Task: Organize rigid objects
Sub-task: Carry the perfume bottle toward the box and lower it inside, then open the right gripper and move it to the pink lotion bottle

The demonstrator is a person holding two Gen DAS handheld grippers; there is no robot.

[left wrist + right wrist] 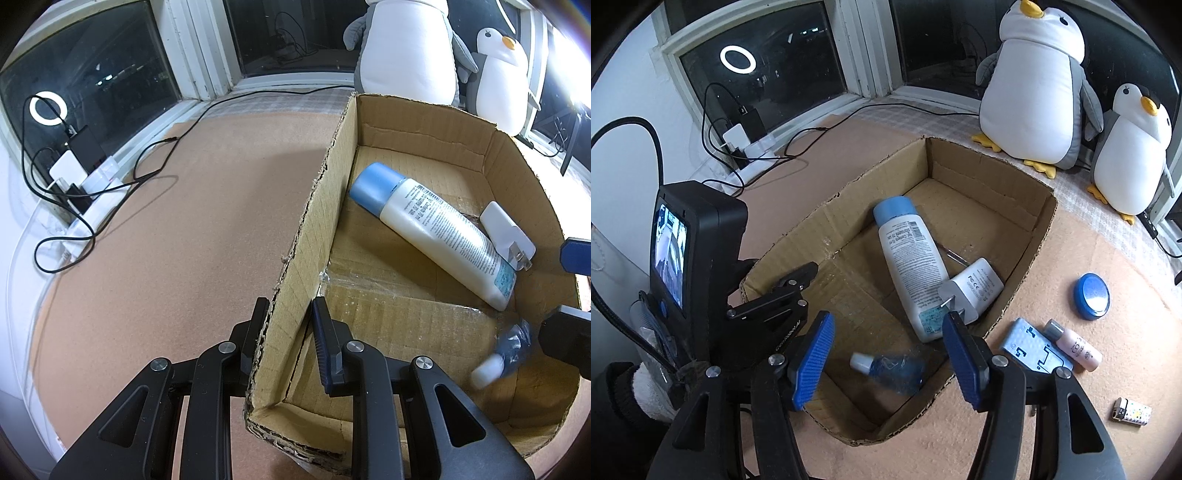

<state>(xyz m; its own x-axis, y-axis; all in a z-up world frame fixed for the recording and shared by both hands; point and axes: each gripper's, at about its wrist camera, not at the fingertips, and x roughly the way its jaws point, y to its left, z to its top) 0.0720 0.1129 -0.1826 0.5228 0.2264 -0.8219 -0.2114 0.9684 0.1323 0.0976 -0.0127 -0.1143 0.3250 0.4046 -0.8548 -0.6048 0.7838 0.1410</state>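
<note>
Tongs on the left (286,314) are clamped on the near left wall of the cardboard box (1015,221), one finger outside and one inside. The right tongs (888,350) stand apart above the box's near end, gripping nothing; just below them a small blue bottle with a white cap (890,371) appears blurred over the box floor. Deeper in the box lies a white bottle with a blue cap (910,266), and a white plug adapter (971,290) rests against its lower end. Outside the box, to its right on the tabletop (1071,424), lie a light blue packet (1032,347), a small pink bottle (1075,350), a round blue tin (1091,295) and a small lighter (1132,410). Behind the box stand two plush penguins (1034,92).
</note>
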